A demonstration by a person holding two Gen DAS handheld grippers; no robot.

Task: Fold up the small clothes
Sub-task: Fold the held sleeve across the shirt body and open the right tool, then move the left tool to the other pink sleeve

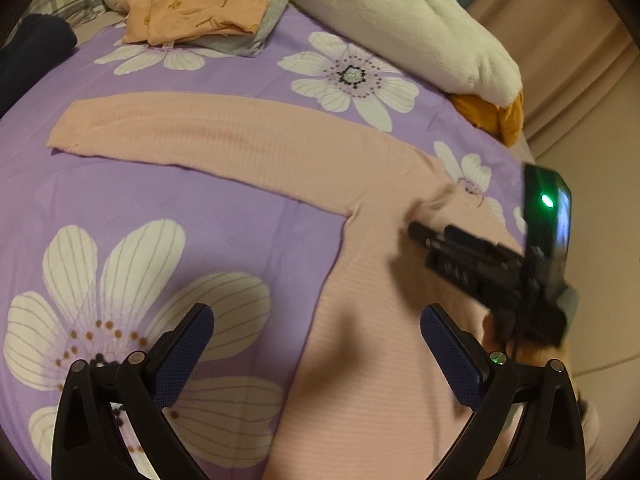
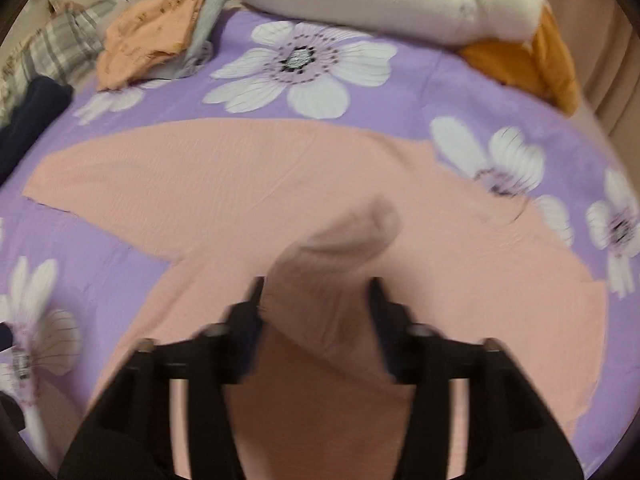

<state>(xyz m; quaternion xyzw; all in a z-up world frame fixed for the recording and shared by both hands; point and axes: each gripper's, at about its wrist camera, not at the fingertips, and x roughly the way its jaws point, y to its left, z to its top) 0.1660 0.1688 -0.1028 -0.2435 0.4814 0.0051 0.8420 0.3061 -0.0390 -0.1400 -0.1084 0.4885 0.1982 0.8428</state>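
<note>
A pale pink long-sleeved top (image 1: 248, 136) lies flat on the purple flowered bedsheet (image 1: 168, 200), one sleeve stretched out to the left. My left gripper (image 1: 318, 354) hovers open over the top's left side, with nothing between its blue pads (image 1: 182, 356). In the left wrist view my right gripper (image 1: 420, 234) is a dark blur over the top's neck area. In the right wrist view a folded-over sleeve of the top (image 2: 332, 264) lies between the right gripper's (image 2: 316, 304) parted, blurred fingers, draped across the body of the top (image 2: 240, 176); the gripper stands open.
A folded orange printed garment (image 1: 200, 0) rests on a grey one (image 1: 264, 28) at the back left. A white plush pillow (image 1: 400, 20) and a mustard cloth (image 1: 492, 116) lie at the back right by the bed's edge. A dark navy item (image 1: 28, 52) is at far left.
</note>
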